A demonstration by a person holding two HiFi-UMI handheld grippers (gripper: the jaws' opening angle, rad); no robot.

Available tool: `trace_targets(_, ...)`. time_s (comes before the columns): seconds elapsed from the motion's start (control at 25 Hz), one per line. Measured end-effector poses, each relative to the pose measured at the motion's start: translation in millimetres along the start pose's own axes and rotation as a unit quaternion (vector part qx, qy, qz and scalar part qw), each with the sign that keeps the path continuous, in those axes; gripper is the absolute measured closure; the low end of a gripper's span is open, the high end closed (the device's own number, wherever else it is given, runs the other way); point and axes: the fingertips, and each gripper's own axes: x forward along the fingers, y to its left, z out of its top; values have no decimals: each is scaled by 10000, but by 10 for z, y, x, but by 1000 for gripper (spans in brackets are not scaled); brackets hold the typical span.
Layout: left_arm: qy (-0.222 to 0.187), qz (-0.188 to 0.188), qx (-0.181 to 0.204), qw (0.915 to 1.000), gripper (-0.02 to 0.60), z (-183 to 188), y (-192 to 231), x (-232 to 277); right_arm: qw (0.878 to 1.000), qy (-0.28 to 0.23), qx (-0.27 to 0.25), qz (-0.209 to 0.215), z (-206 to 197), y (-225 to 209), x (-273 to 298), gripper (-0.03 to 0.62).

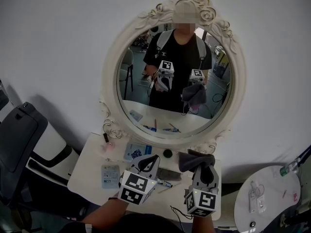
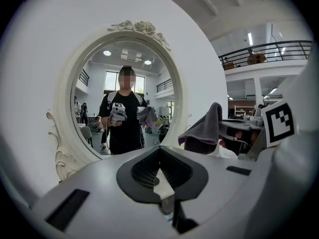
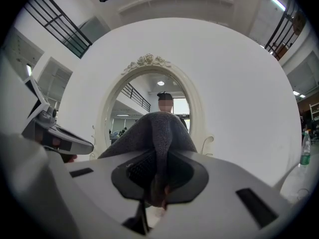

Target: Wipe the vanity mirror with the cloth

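Head view: the vanity mirror [image 1: 175,76] stands at 12 o'clock over the surface [image 1: 92,171]. Below its frame at 5 o'clock, the right claw [image 1: 201,171] carries the grey cloth [image 1: 194,160], apart from the glass.

Left gripper view: the left claw [image 2: 159,176] stands parted with nothing between its jaws.

Right gripper view: the jaws are pinched on a fold of cloth, with the mirror straight ahead at 12.

The wipe likely goes best by lifting the cloth high and pressing its loose bulk to the glass, not the jaw tips.
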Motion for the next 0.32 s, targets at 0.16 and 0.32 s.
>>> trace_targets(0.16, 5, 27, -15, 10000, 575, 2, 45, 26, 9997, -14, -242, -10, 5, -49, 59, 549)
trace_targets(0.32, -18, 78, -46, 10000, 575, 7, 103, 58, 10000, 41, -11, -83, 22, -115, 98, 549)
